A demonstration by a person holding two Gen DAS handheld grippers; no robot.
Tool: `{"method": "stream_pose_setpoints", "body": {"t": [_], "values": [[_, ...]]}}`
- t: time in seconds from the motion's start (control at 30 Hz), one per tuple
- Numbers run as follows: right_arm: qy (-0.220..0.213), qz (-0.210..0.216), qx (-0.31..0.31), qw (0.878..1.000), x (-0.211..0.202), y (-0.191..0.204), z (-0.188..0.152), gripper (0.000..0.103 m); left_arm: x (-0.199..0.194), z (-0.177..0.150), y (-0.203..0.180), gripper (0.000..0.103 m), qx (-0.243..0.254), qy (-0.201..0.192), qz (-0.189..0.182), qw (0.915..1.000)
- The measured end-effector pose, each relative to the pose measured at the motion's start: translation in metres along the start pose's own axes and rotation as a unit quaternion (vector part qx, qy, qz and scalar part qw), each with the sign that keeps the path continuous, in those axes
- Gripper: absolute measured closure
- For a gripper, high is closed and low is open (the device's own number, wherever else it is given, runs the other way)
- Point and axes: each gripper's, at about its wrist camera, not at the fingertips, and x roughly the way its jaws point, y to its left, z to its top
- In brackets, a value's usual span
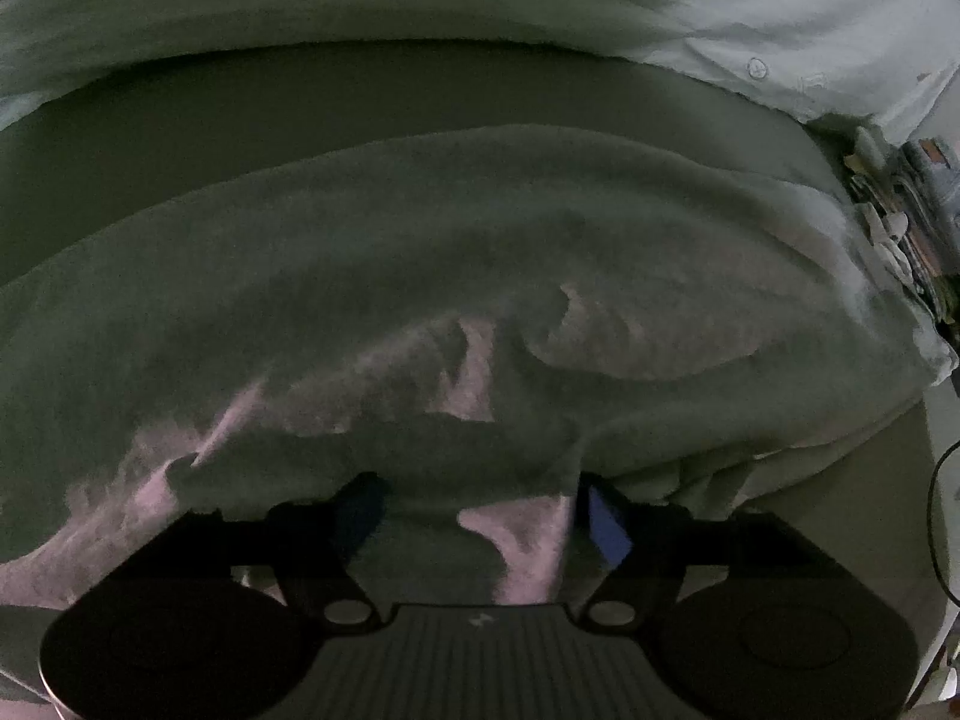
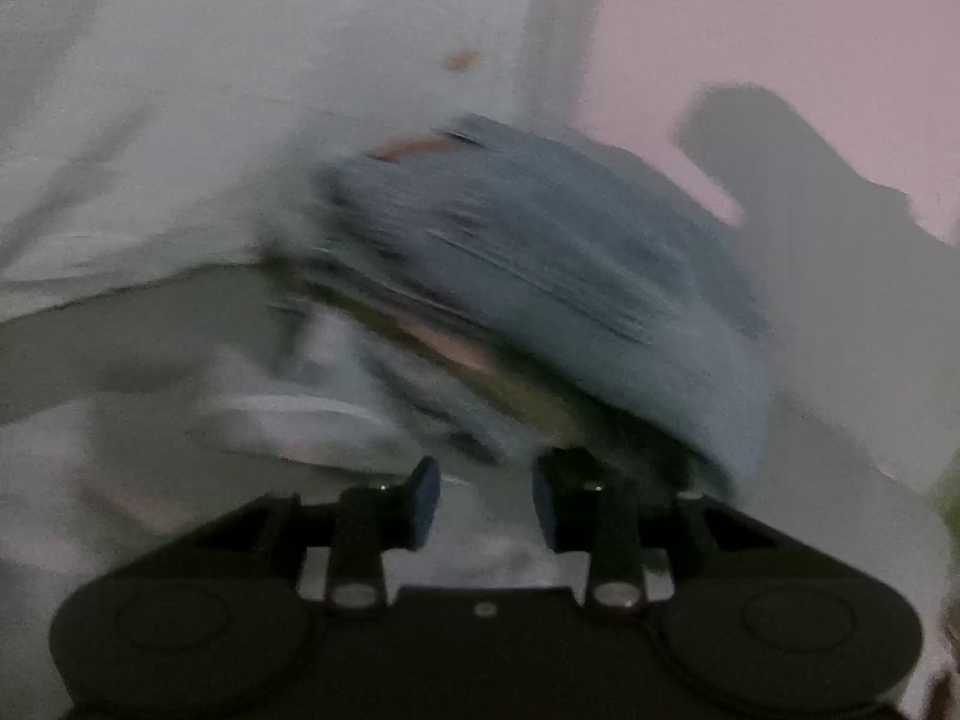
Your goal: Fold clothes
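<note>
A pale grey-green garment (image 1: 450, 276) lies spread and wrinkled over the surface in the left wrist view. My left gripper (image 1: 480, 510) is open, its blue-padded fingers wide apart over the garment's near edge, with cloth lying between them. In the blurred right wrist view my right gripper (image 2: 486, 498) is open and empty. Just beyond it is a stack of folded clothes with a blue item (image 2: 570, 276) on top. White cloth (image 2: 300, 420) lies below the right gripper.
A white sheet with buttons (image 1: 780, 48) lies at the back right of the left wrist view. The stack of clothes (image 1: 912, 210) shows at its right edge, and a dark cable (image 1: 936, 516) hangs lower right. A pink wall (image 2: 780, 30) with a shadow stands behind the stack.
</note>
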Motion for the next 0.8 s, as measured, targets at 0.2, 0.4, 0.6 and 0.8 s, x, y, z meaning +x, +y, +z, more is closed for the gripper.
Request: {"method": "stream_pose_setpoints", "body": {"t": [0.2,0.4,0.6,0.8], "values": [[0.047,0.127,-0.027,0.990,0.036,0.045,0.004,0.083,0.005,0.005,-0.011,0.012,0.009,0.007,0.005,0.9999],[0.050,0.099,0.023,0.994,0.084,0.046,0.030,0.083,0.005,0.004,-0.008,0.009,0.005,0.007,-0.002,1.0000],[0.019,0.023,0.146,0.989,0.085,-0.011,0.056,0.067,0.011,0.006,-0.008,0.000,-0.017,0.002,-0.011,0.9998],[0.022,0.055,0.098,0.993,0.024,-0.022,0.017,0.057,0.013,0.003,-0.013,0.000,-0.020,-0.009,0.001,0.9998]]}}
